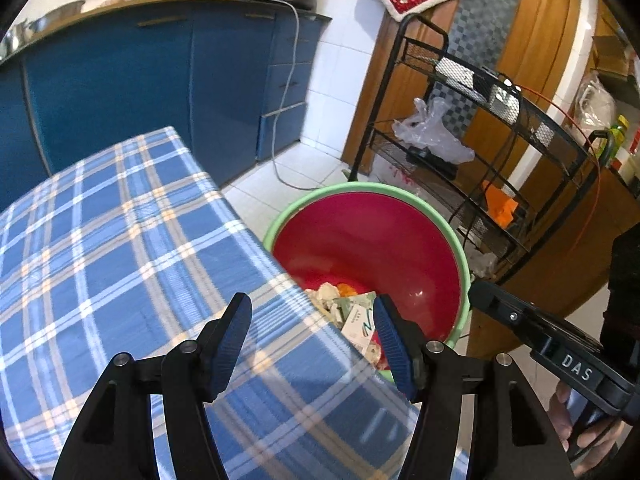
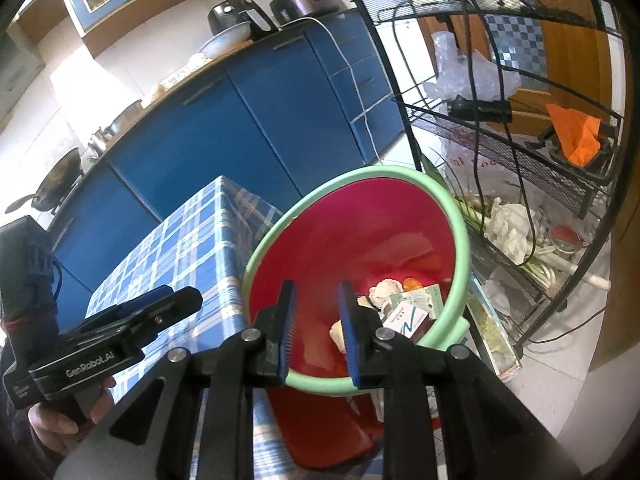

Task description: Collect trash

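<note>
I am holding my left tool [image 1: 312, 336] with its fingers well apart and empty over the checked surface [image 1: 120, 240], while my right tool [image 2: 316, 320] is hanging with a narrow empty gap above the red bin [image 2: 352, 224]. At one o'clock from the right tool, the trash [image 2: 404, 304] is lying inside that bin. Farther, toward two o'clock, the black wire rack [image 2: 520, 128] is standing.
</note>
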`<control>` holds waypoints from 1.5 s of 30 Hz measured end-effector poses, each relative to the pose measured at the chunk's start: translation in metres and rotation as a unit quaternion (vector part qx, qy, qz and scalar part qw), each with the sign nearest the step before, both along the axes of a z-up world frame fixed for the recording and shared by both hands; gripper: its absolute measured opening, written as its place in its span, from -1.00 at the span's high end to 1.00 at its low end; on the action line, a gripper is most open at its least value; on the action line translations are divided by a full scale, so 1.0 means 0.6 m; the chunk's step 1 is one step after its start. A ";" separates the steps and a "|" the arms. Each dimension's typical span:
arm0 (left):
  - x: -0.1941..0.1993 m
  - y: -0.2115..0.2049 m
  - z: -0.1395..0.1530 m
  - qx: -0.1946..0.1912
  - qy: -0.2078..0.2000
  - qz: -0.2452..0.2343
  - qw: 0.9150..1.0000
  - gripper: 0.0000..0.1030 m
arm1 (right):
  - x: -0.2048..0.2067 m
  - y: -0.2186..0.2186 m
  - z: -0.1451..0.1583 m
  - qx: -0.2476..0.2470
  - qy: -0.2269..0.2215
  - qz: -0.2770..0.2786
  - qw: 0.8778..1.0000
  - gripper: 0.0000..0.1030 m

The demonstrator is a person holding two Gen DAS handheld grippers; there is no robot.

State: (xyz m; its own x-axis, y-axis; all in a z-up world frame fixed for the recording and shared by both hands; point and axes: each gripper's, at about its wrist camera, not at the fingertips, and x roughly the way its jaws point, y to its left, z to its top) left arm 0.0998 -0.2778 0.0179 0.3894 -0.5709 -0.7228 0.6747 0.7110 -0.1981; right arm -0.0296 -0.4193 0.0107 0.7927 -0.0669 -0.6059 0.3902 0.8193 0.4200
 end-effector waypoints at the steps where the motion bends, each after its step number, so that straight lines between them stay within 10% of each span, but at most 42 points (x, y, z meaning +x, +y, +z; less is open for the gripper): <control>1: -0.001 0.004 0.002 0.000 -0.001 0.003 1.000 -0.26 | -0.002 0.005 0.003 -0.003 -0.002 0.003 1.000 0.46; 45: -0.147 0.304 0.113 -0.013 -0.098 0.237 0.967 -0.39 | -0.084 0.255 0.109 -0.120 -0.055 0.110 0.985 -0.51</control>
